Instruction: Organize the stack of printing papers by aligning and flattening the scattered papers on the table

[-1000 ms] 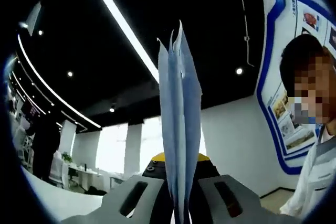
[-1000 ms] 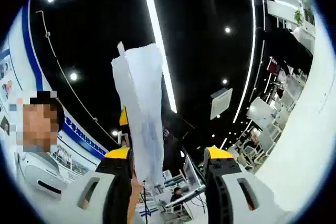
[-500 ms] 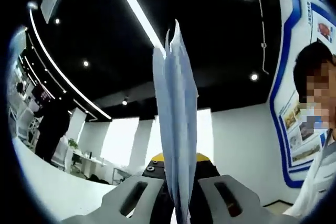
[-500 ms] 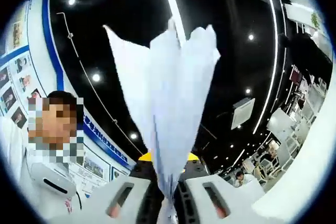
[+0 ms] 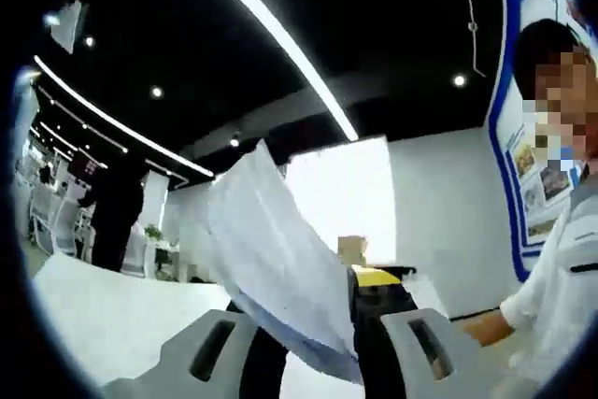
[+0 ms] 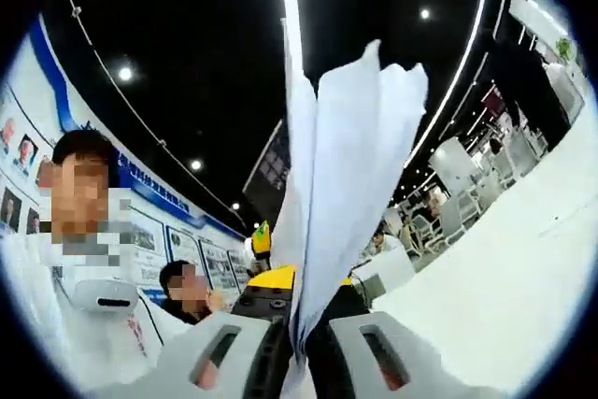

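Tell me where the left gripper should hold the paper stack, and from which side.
Judging by its pose, hold the paper stack at its low edge, coming in edge-on so one jaw meets each flat face. In the left gripper view the sheets lean over leftward, splayed and floppy, so a hold near the bottom edge, as the right gripper has, steadies them best.

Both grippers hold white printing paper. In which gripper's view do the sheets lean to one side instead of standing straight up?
The left gripper: its white paper sheets slant toward the upper left. The right gripper holds its white paper sheets nearly upright, fanned at the top.
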Tool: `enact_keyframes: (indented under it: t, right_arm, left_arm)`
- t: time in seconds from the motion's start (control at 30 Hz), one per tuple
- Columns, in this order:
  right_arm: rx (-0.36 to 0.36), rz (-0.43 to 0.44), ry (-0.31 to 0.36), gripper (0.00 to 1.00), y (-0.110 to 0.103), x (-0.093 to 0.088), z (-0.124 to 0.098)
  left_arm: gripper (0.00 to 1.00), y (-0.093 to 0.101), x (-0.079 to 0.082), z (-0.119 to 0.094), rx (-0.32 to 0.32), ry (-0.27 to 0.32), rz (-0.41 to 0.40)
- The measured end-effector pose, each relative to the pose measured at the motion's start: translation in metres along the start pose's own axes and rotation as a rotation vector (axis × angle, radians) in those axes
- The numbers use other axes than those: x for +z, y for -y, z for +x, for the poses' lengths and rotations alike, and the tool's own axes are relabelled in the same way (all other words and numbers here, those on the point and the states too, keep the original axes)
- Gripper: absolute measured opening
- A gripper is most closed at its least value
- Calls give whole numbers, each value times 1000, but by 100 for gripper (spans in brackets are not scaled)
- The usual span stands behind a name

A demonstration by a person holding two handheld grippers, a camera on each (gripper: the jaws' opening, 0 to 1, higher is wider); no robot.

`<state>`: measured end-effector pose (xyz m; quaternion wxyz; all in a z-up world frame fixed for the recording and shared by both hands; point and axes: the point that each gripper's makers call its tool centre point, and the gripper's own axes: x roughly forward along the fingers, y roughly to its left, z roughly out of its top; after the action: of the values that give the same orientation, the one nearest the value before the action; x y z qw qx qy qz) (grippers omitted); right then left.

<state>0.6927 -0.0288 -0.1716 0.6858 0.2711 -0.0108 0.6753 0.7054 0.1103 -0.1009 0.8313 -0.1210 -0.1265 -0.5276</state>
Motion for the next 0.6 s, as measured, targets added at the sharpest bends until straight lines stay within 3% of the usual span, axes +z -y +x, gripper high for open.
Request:
enact_keyframes:
  t: [0.1, 0.2, 0.27, 0.33, 0.37, 0.43, 0.47, 0.5, 0.53, 0.6]
  right_arm:
    - [9, -73, -138, 0, -6, 4, -18]
    - [21, -122, -267, 0, -12, 1, -28]
    - [7, -146, -330, 0, -11, -4, -31]
    - [-7, -168, -385, 0, -11, -11, -31]
    - [-1, -187, -414, 0, -11, -14, -32]
    - [-39, -192, -421, 0, -5, -17, -31]
    - [-50, -196, -435, 0, -1, -20, -33]
    - [-53, -202, -430, 0, 0, -23, -32]
    - [-114, -212, -427, 0, 11, -24, -33]
    - [-131, -210, -448, 0, 19, -32, -35]
  left_arm:
    - [27, 8, -11, -5, -84, -67, -68]
    - [26, 13, -30, -12, -120, -144, -57]
    - [23, 17, -39, -12, -124, -170, -76]
    - [16, 9, -52, -14, -73, -223, -23]
    - [15, 10, -57, -15, -82, -239, 5]
    - [6, 14, -68, -18, -98, -269, -40]
    - [6, 10, -70, -18, -76, -274, -40]
    - [6, 5, -73, -19, -62, -269, 7]
    - [6, 0, -78, -20, -40, -267, 29]
    - [6, -7, -94, -25, -14, -304, 56]
